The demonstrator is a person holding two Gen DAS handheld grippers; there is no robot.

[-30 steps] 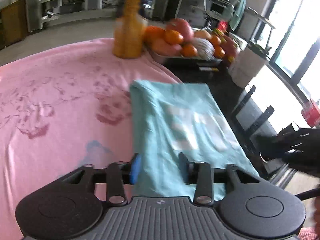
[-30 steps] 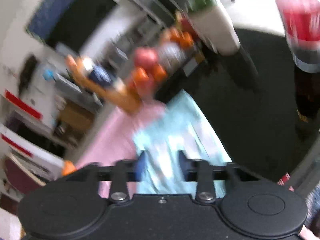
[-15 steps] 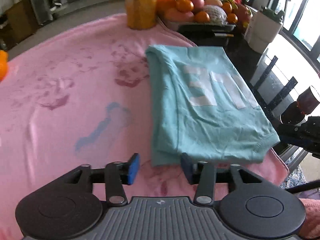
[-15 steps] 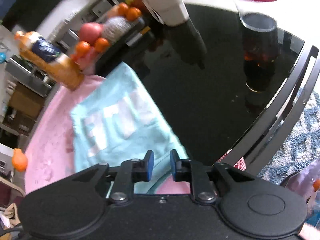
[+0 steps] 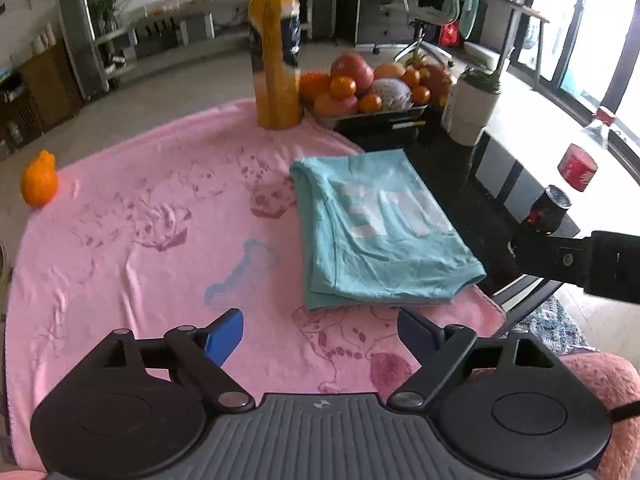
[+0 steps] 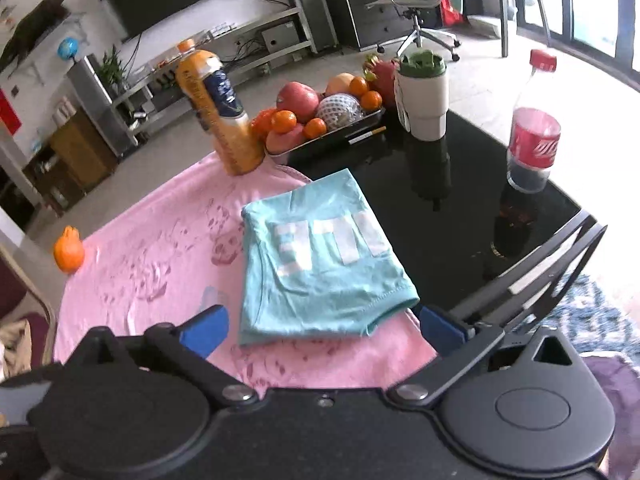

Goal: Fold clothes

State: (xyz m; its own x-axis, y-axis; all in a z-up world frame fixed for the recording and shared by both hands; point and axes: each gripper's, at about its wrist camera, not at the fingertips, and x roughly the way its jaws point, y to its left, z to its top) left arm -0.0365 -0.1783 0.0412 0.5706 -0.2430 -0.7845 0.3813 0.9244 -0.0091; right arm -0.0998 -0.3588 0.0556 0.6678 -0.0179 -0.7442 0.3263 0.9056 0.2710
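Observation:
A folded teal shirt (image 5: 376, 232) with white letters lies flat at the right edge of a pink blanket (image 5: 160, 240), partly over the black glass table. My left gripper (image 5: 320, 320) hovers above the blanket, short of the shirt's near edge. Its jaws are opening, with nothing between them. In the right wrist view the same shirt (image 6: 320, 264) lies just beyond my right gripper (image 6: 322, 322). That gripper's jaws are also opening wide, and its blue pads touch no cloth.
An orange juice bottle (image 5: 276, 60), a fruit tray (image 5: 368, 92) and a white cup with greenery (image 5: 472, 108) stand behind the shirt. A cola bottle (image 6: 532, 132) stands on the black table (image 6: 460, 208). A small orange fruit (image 5: 40, 180) sits far left. Dark chair rails (image 6: 560, 264) border the right.
Both grippers have drawn back and up from the teal shirt, and their jaws have spread from narrow to wide. The shirt stays folded on the blanket.

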